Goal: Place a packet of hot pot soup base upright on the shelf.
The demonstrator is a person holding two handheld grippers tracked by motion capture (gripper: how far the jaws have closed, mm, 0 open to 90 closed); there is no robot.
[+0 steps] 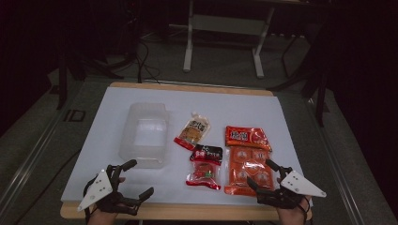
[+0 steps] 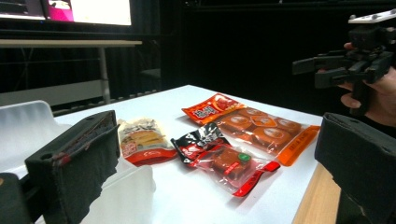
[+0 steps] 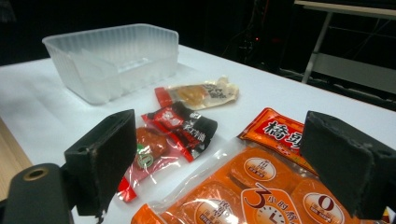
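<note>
Right tool (image 1: 264,174) jaws wide, empty, over near edge of orange snack pack (image 1: 247,169), left tool (image 1: 136,179) wide, well apart

Read on the small orange packet (image 3: 279,133): white Chinese characters, seemingly "橘" first. On the large orange pack (image 3: 252,191): a big "3", "小时" beside it, and a "0" on one round. Elsewhere, print too small.

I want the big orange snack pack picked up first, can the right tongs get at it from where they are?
Probably yes. The right tongs stand open at the near end of the big orange pack, with nothing lying on it; the red-and-black packet sits apart beside it.
</note>
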